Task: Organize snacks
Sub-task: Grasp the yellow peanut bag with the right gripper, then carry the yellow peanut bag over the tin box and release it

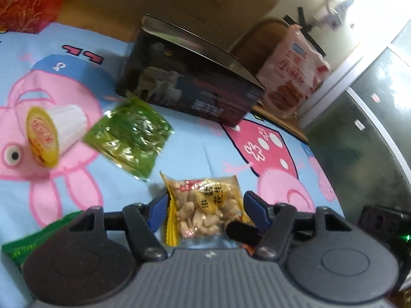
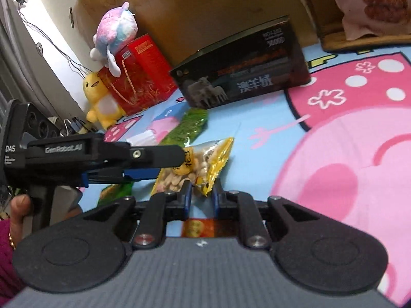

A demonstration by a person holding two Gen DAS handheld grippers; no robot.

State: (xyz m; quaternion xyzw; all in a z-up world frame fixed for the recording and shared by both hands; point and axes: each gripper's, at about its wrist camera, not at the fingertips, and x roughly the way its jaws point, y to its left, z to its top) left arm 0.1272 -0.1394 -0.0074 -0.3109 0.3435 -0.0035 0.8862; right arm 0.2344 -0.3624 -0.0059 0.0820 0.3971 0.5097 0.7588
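A yellow peanut packet [image 1: 205,205] lies on the cartoon bedsheet, between the open fingers of my left gripper [image 1: 203,211]. In the right wrist view the same peanut packet [image 2: 200,165] has its yellow corner pinched between the fingers of my right gripper [image 2: 201,195], which is shut on it. The left gripper [image 2: 143,164] reaches in from the left over the packet. A green snack packet [image 1: 128,136] and a white jelly cup with a yellow lid [image 1: 55,133] lie further left. Another green packet [image 1: 33,243] lies at the lower left.
A black box [image 1: 190,77] [image 2: 244,77] stands on the sheet behind the snacks. A pink snack bag [image 1: 292,77] leans at the back right. A red gift box [image 2: 138,74] and plush toys [image 2: 115,30] stand at the far left, before a cardboard box [image 2: 205,2].
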